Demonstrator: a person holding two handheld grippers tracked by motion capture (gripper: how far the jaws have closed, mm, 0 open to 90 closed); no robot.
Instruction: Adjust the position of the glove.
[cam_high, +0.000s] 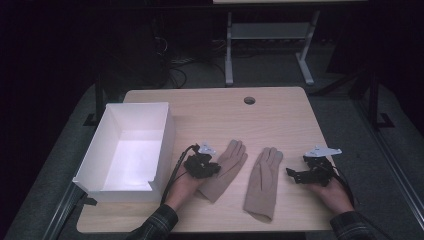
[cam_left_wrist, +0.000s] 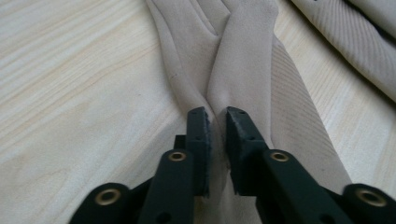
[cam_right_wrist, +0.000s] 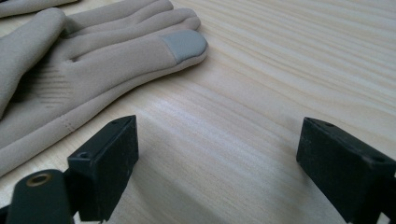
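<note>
The pale wood-grain table (cam_high: 280, 107) is carrying everything, and its smooth face will be letting fabric slide easily. At its left edge you are working beside a white box (cam_high: 107, 172), open-topped, with stiff thin walls that look like card.

Two beige gloves are lying flat in the middle, fingers pointing to the far side. The left glove (cam_high: 225, 170) is soft, light knit: it is bunching into a raised fold where you are taking it, so expect it to droop and trail when lifted. It looks as though you are gripping near the cuff end, though the high view is too dim to be sure. The right glove (cam_high: 262, 182) is lying just beside it, untouched, with ribbed lines across the back and a smooth grey patch (cam_right_wrist: 186, 44) on one fingertip.

Your left claw (cam_left_wrist: 218, 122) is pinching that fold of the left glove, jaws nearly together with cloth between them. Your right claw (cam_right_wrist: 217, 163) is resting wide open over bare table near the right glove, gripping nothing.
</note>
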